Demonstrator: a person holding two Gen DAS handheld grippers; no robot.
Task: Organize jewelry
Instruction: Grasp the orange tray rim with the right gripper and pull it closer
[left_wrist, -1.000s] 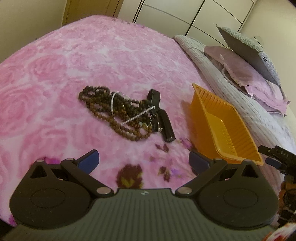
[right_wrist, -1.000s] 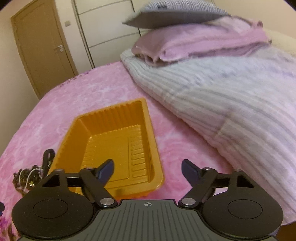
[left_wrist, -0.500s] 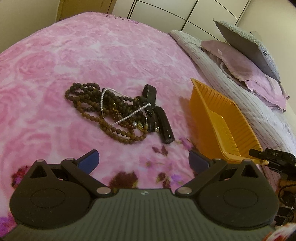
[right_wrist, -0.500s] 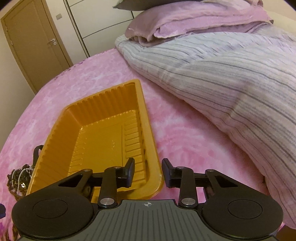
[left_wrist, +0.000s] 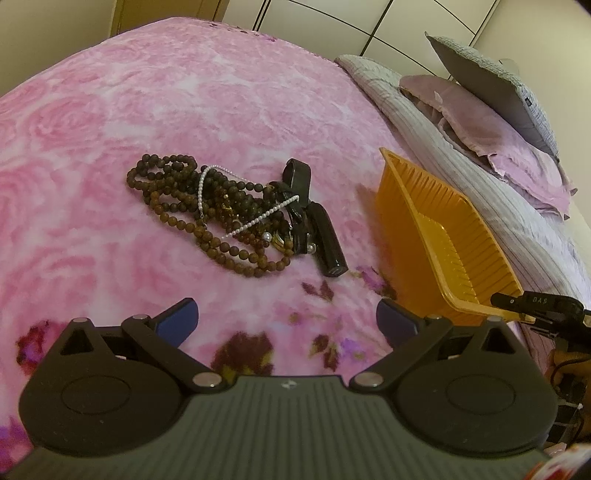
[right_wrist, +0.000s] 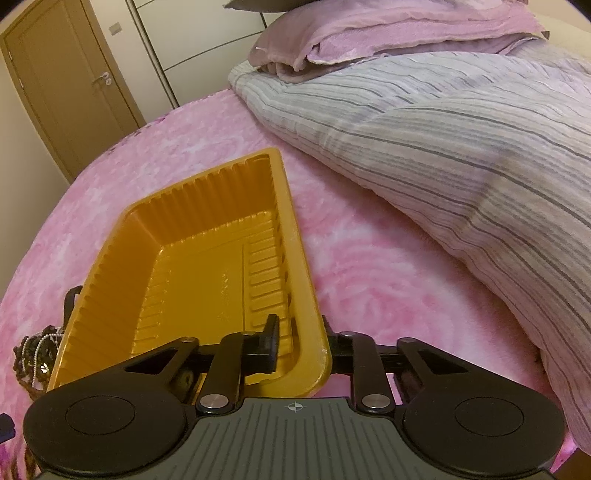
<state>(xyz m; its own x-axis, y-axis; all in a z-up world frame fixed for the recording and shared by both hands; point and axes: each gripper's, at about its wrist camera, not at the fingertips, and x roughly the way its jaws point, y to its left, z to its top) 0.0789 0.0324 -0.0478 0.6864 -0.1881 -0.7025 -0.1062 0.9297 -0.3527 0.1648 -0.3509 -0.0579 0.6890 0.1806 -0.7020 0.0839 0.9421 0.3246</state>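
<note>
Right gripper (right_wrist: 301, 345) clamped on the near right corner of the shallow ribbed orange plastic tray (right_wrist: 207, 258), one finger inside the wall, the other outside the rim. Angled low and forward over the bed, looking along the tray's length. Tray tilted, its far end toward the brown wooden door (right_wrist: 70, 88); nothing inside it. In the left wrist view, the same tray (left_wrist: 443, 236) standing on edge at the right, with the black tip of the right tool at its near rim; small pale letters there, seemingly "DAS".

Left gripper (left_wrist: 286, 321) spread wide, blue-padded fingers (left_wrist: 177, 317) apart and holding nothing, hovering low over the blanket just short of the jewelry.

Tangled heap of brown wooden bead necklaces (left_wrist: 207, 214) lying on the blanket ahead of the left gripper, a thin white pearl strand (left_wrist: 258, 218) looped across it, a glossy black strap-like piece (left_wrist: 325, 240) touching its right side. Heap well left of the tray, apart from it; its edge also visible at the lower left of the right wrist view (right_wrist: 35, 354).

Underneath, a fluffy pink rose-patterned blanket (left_wrist: 184, 92). Beyond the tray, a grey striped duvet (right_wrist: 443, 147) with folded mauve pillows (right_wrist: 388, 33) on top. Cream cupboard doors (left_wrist: 332, 26) behind.
</note>
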